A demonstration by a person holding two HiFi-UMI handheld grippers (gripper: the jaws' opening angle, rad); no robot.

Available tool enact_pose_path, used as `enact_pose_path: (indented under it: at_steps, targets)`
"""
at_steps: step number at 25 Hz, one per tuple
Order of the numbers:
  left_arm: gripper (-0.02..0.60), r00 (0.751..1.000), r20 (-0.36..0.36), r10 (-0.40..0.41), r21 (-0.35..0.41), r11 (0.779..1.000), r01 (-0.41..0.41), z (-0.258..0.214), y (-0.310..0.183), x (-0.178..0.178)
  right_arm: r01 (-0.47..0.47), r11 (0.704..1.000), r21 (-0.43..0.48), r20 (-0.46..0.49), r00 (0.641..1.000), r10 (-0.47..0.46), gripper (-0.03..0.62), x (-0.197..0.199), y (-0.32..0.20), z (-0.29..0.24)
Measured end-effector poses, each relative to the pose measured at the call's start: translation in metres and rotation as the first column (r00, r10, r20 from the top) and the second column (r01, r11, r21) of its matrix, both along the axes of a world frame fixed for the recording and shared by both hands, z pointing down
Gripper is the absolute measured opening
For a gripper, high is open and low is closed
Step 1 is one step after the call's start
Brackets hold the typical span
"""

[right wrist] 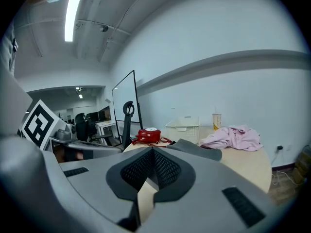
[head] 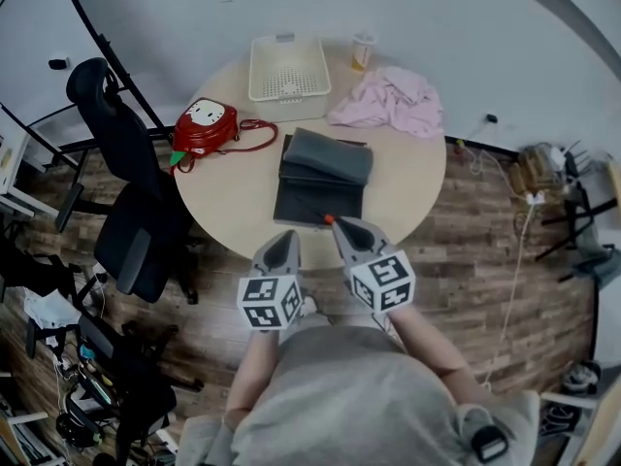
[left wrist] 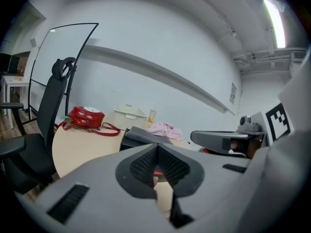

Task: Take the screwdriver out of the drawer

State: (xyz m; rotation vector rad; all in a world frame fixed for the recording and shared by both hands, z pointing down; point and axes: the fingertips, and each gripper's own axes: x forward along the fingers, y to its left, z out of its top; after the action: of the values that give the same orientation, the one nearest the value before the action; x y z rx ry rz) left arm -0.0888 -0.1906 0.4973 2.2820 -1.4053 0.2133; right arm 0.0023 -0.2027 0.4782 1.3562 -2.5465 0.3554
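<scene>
A dark grey flat case (head: 320, 178) lies on the round table (head: 228, 207), its upper layer slid askew. At its front edge lies a thin dark tool with an orange-red end (head: 330, 218), probably the screwdriver. My left gripper (head: 283, 244) hovers at the table's near edge, shut and empty. My right gripper (head: 351, 229) is beside it, shut and empty, its tip just right of the orange end. In the left gripper view the case (left wrist: 141, 136) lies ahead of the shut jaws (left wrist: 156, 149). The right gripper view shows the case (right wrist: 197, 149) past the closed jaws (right wrist: 152, 152).
A red bag (head: 206, 126) sits left of the case; a white basket (head: 288, 69), a cup (head: 362, 51) and a pink cloth (head: 388, 100) line the far side. A black office chair (head: 126, 163) stands left of the table. Cables (head: 514, 260) run over the floor at right.
</scene>
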Motion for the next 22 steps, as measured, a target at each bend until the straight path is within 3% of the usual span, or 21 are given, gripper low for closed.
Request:
enact_pose_path:
  at_steps: [14, 22]
  targets:
    - [-0.002, 0.998, -0.009, 0.065, -0.022, 0.998, -0.066, 0.016, -0.075, -0.021, -0.055, 0.998, -0.041, -0.035, 0.998, 0.054, -0.002, -0.015, -0.077, 0.023]
    - [-0.002, 0.998, -0.013, 0.056, -0.061, 0.997, -0.056, 0.028, -0.084, -0.031, 0.002, 0.986, -0.166, -0.139, 0.990, -0.026, -0.002, -0.012, -0.099, 0.064]
